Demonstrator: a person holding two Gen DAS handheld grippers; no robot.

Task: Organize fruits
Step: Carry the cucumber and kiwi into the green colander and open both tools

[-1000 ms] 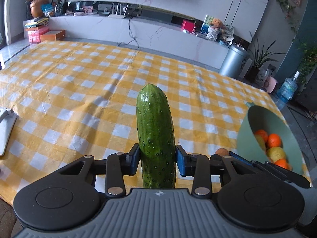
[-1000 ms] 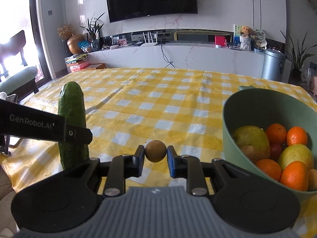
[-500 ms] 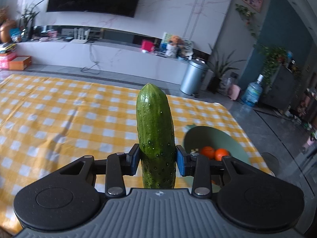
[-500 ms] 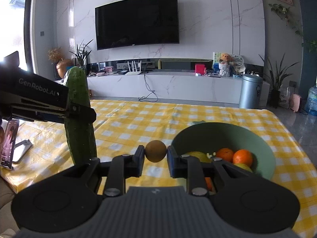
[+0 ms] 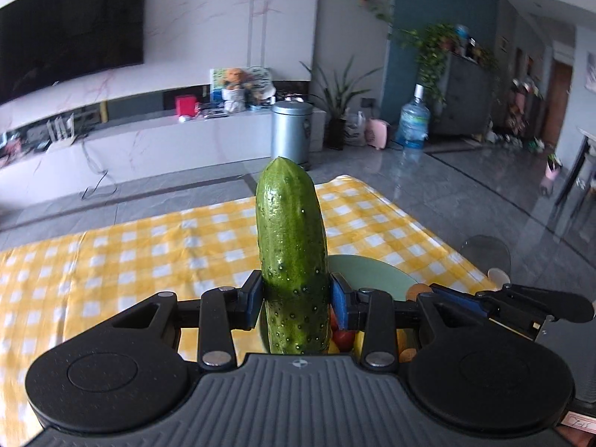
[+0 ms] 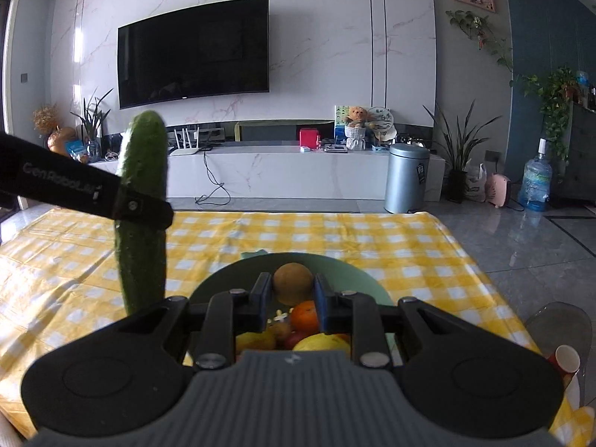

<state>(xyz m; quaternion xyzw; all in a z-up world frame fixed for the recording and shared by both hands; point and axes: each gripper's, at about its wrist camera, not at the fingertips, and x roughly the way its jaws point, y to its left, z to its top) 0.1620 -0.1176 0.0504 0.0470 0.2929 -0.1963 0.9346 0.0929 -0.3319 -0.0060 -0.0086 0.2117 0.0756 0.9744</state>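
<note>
- Above the green bowl (image 6: 357,275), at 6 o'clock in both views, both tools carry produce over the yellow-checked desk (image 6: 335,231).
- Left tool (image 5: 294,300) is clamped on an upright cucumber (image 5: 292,246), gripped near its lower end; it looks firm, long and top-heavy, likely to pivot.
- Right tool (image 6: 292,292) is pinched shut on a small brown round fruit (image 6: 293,282), seemingly light and hard, prone to rolling.
- Desk's edge lies close at 3 o'clock; open room lies toward 9 o'clock.
- Fruit already crowds the bowl.
</note>
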